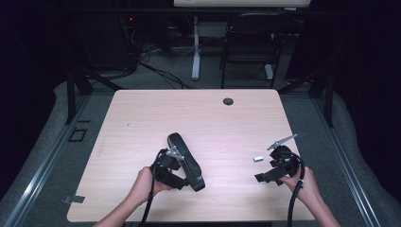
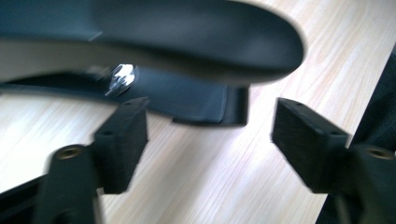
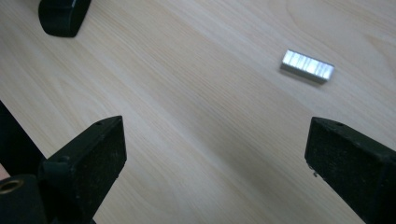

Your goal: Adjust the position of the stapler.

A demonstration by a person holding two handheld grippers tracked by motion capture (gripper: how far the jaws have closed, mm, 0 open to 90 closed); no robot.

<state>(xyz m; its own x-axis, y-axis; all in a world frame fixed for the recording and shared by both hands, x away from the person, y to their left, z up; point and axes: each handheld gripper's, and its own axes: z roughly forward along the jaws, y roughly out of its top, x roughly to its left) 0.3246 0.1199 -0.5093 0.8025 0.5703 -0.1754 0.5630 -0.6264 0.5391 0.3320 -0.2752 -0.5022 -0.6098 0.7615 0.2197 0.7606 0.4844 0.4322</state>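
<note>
On the surface (image 1: pixel 142 113), my left hand-held gripper (image 2: pixel 210 130) stood open at the stapler (image 1: pixel 185 160); my right hand-held gripper (image 3: pixel 215 154) gaped empty near the staples (image 3: pixel 307 66), best approached squarely.

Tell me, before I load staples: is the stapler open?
Open: the stapler top lifts off its base in the left gripper view.

High view looks down on the table (image 1: pixel 142 109); both gripper views skim its wood closely.

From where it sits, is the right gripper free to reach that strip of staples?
Probably yes. The right gripper is open, and only bare table lies between its fingers and the strip of staples. The stapler lies well to the left.
</note>
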